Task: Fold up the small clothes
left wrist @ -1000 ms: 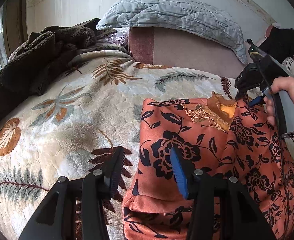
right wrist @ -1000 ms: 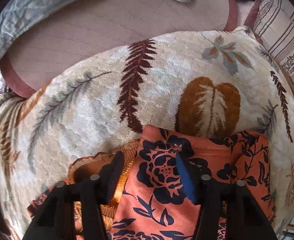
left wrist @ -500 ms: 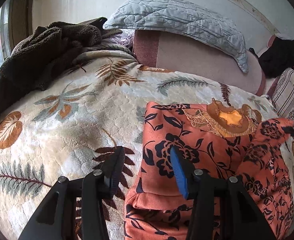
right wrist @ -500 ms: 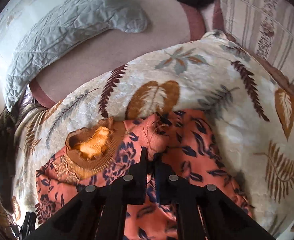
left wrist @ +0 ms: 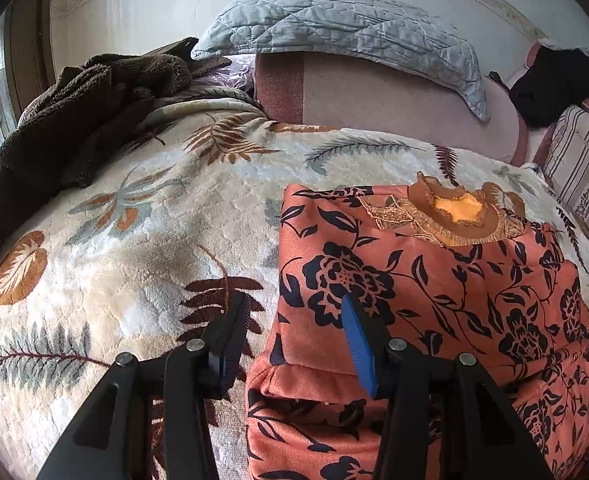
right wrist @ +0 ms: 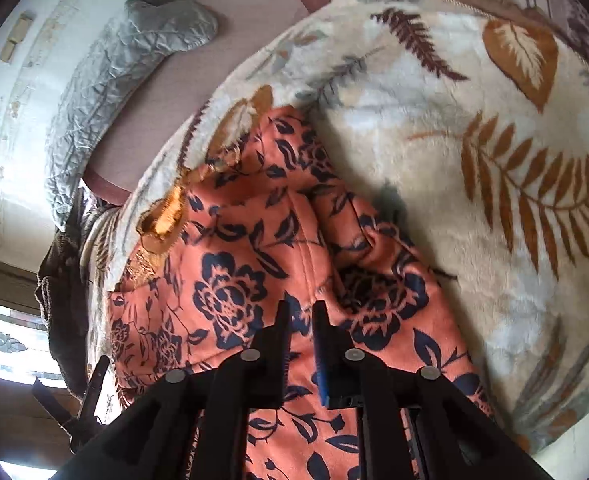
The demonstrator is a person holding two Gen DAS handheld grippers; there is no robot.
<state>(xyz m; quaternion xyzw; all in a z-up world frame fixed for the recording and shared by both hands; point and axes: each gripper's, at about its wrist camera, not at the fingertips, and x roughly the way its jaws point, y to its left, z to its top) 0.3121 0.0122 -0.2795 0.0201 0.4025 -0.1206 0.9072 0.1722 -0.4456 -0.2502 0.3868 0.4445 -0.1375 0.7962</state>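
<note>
Hovering w/ fingers spread wide and gripping nothing, left gripper [left wrist: 294, 320] is straddling the left edge of the orange floral top [left wrist: 434, 280], which is lying on the leaf-print blanket [left wrist: 134, 240]. Risk: closing now could be bunching blanket pile in w/ the hem. Open room is lying leftward; brown fleece [left wrist: 74, 120] is sitting well apart.

Right gripper [right wrist: 300, 320] is looking nearly closed, likely pinching a fold of the top [right wrist: 234, 280], tho contact is hidden. Thin pinch could be slipping, dropping the fold crooked. Bare blanket [right wrist: 494, 180] is lying to the right.

Orange garment [left wrist: 434, 280] with dark floral print.
</note>
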